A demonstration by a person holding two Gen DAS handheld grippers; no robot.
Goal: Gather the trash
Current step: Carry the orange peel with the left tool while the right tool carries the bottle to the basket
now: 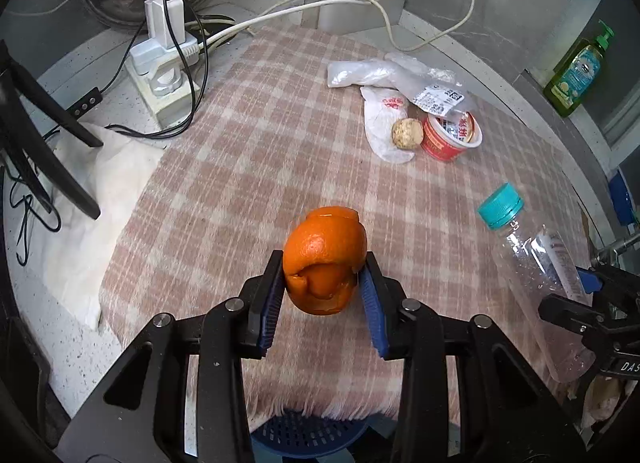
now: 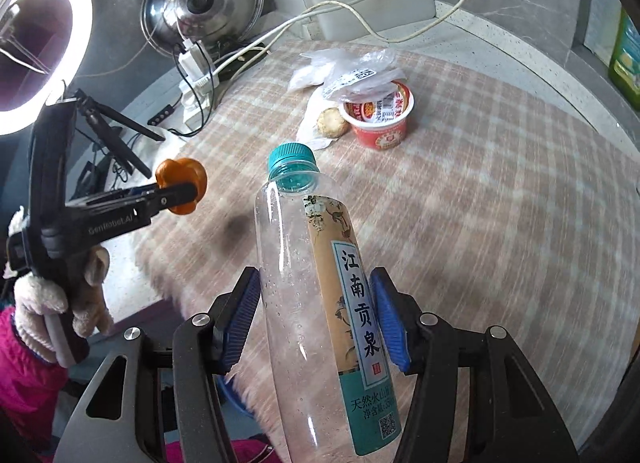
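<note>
The left gripper (image 1: 322,287) was clenched on the orange peel (image 1: 324,259), the right gripper (image 2: 316,323) on the empty bottle (image 2: 320,303), both above the desk (image 1: 240,151). The curled peel could have slipped free. Farther back, the red cup (image 1: 452,135) and plastic bags (image 1: 384,75) remained uncollected.

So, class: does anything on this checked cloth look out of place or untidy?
Yes. A red cup with its lid peeled back, a crumpled plastic bag and a round food scrap lie littered together at the cloth's far side.
</note>
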